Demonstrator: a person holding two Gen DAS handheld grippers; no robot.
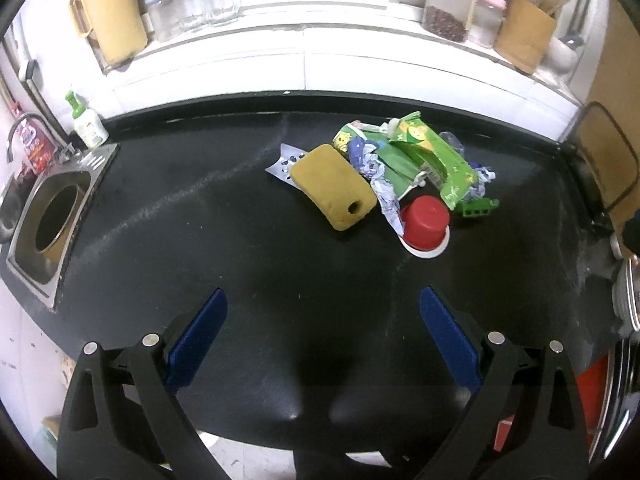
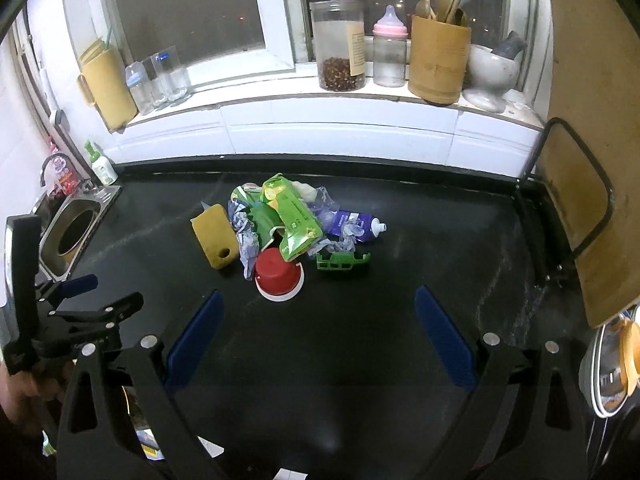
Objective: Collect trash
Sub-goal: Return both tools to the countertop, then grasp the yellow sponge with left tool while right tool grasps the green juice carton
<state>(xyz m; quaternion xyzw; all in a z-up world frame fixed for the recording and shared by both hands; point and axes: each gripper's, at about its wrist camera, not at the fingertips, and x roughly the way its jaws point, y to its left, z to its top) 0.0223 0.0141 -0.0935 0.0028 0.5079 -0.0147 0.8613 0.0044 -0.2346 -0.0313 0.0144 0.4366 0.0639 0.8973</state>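
Observation:
A heap of trash lies on the black counter (image 1: 200,240): a yellow sponge (image 1: 334,188), green snack wrappers (image 1: 432,156), crumpled blue-white wrap (image 1: 380,184), an upturned red cup on a white lid (image 1: 425,222) and a green plastic piece (image 1: 478,207). The right wrist view shows the same heap: sponge (image 2: 214,236), wrapper (image 2: 292,216), red cup (image 2: 278,272), green piece (image 2: 342,261) and a blue-white tube (image 2: 356,226). My left gripper (image 1: 323,300) is open and empty, short of the heap. My right gripper (image 2: 318,300) is open and empty, just before the red cup.
A round chute in a steel plate (image 1: 56,220) sits at the counter's left end, with a soap bottle (image 1: 86,122) behind it. Jars, bottles and a utensil holder (image 2: 438,60) stand on the windowsill. A wooden board in a rack (image 2: 580,184) stands at the right.

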